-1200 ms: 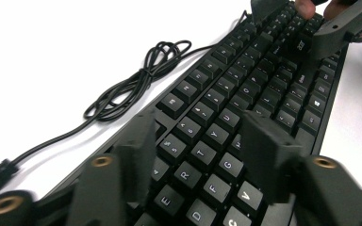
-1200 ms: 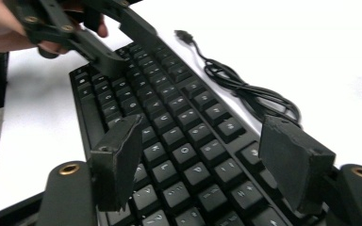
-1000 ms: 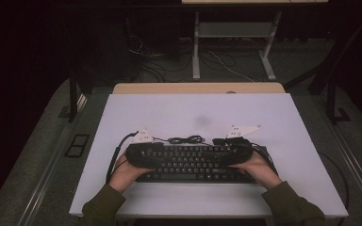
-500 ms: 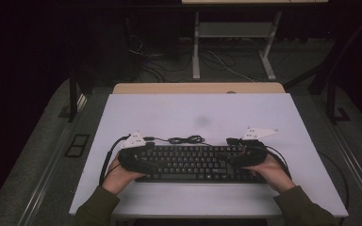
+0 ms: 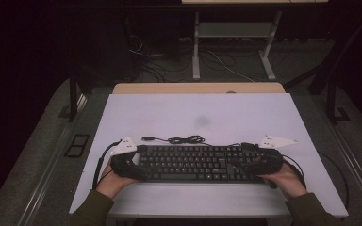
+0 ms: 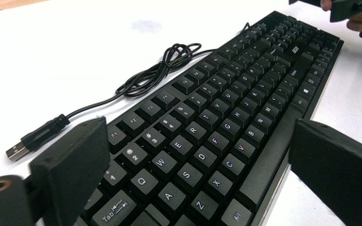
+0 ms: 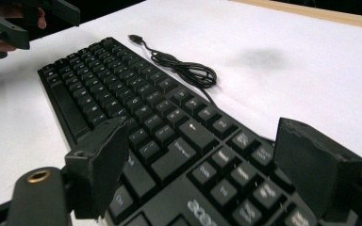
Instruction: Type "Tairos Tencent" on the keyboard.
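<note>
On white table (image 5: pixel 169 117): one keyboard (image 5: pixel 193 163), one coiled cable (image 5: pixel 181 140); both grippers' jaws just spread.

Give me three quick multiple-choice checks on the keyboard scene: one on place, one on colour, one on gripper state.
1. Where does the coiled cable lie?
A. On the table beyond the keyboard's far edge
B. Across the keys
C. On the floor

2. What colour is the keyboard?
A. White
B. Black
C. Red

3. How do the left gripper and right gripper stand?
A. Both open, one at each end of the keyboard
B. Both shut on the cable
C. Left shut, right open

Answers: 1 A, the high view shows the cable on the white table just past the keyboard. 2 B, keys and frame are black. 3 A, each gripper view shows jaws spread wide with the keyboard between them; they have just been opening.
</note>
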The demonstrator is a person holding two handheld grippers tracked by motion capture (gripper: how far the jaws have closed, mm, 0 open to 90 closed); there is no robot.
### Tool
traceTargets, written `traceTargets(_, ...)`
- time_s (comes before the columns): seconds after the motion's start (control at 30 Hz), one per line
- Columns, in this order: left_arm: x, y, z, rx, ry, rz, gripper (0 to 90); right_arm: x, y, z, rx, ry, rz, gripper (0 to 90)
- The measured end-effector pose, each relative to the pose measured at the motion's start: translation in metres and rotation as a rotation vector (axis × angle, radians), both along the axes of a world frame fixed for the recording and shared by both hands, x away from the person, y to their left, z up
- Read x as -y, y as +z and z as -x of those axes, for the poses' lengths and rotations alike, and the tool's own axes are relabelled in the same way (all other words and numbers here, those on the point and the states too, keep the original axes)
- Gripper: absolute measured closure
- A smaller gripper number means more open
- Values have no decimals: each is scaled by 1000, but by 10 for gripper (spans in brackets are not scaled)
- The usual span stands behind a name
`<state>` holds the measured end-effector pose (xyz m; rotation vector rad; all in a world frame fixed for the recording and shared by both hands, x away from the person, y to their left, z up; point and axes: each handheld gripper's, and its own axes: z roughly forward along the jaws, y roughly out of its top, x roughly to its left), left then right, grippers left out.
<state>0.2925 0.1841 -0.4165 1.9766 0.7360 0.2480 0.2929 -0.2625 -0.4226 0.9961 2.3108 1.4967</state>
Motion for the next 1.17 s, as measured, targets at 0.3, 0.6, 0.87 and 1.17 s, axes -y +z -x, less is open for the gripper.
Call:
traceTargets(0.3,1,-3,2,-4,-17,0,0,18,-8,20,8,-18,4,166)
traceTargets(0.6,1,-3,2,-3,-21,-3,0,36,-16,32,-1,-45,13,166)
traceTargets(0.87,1,-4,3,-6,-25,-13,7,38,-18,33,-4,-47,21,166)
traceTargets(1.17,2,-4,2,-6,-30,-13,7,38,-18,34,-2,-41,20,166)
